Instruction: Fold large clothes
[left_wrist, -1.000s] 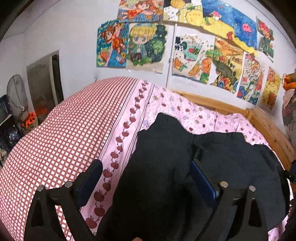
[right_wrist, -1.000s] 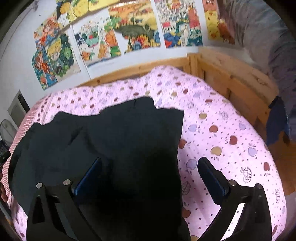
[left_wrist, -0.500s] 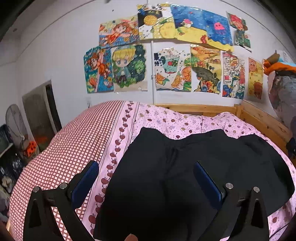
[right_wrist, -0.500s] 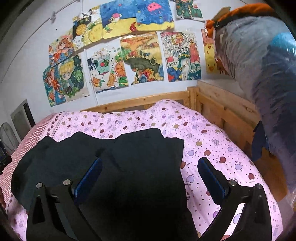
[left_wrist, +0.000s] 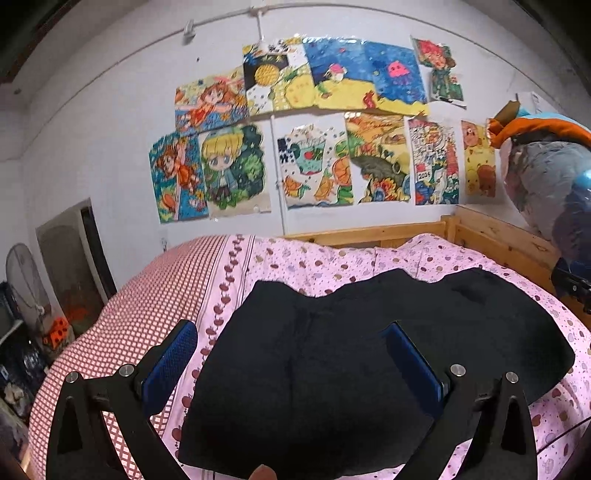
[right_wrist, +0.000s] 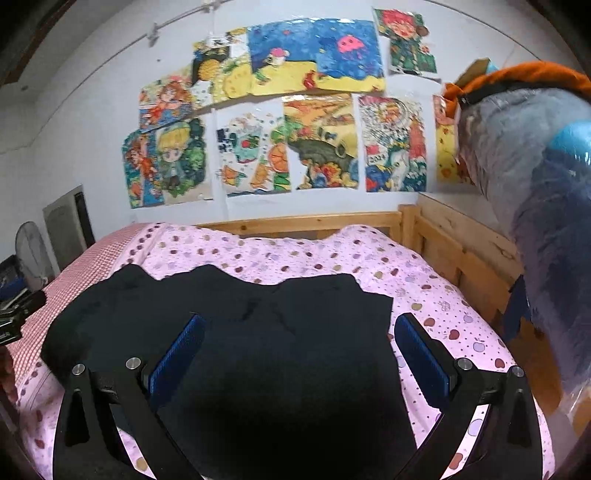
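A large black garment (left_wrist: 332, 354) lies spread flat on the bed; it also shows in the right wrist view (right_wrist: 240, 332). My left gripper (left_wrist: 291, 336) is open and empty, held above the garment's left part, with its left finger over the bedsheet. My right gripper (right_wrist: 299, 332) is open and empty, held above the garment's right part, with its right finger over the pink sheet. Neither gripper touches the cloth.
The bed has a pink apple-print sheet (right_wrist: 443, 317) and a red checked cover (left_wrist: 147, 295) on the left. A wooden bed frame (right_wrist: 461, 251) runs along the back and right. A wrapped grey bundle (right_wrist: 535, 184) stands at the right. Posters cover the wall.
Both grippers have risen and pulled back from the garment, so more of the wall and bed shows. The garment lies flat and has not moved.
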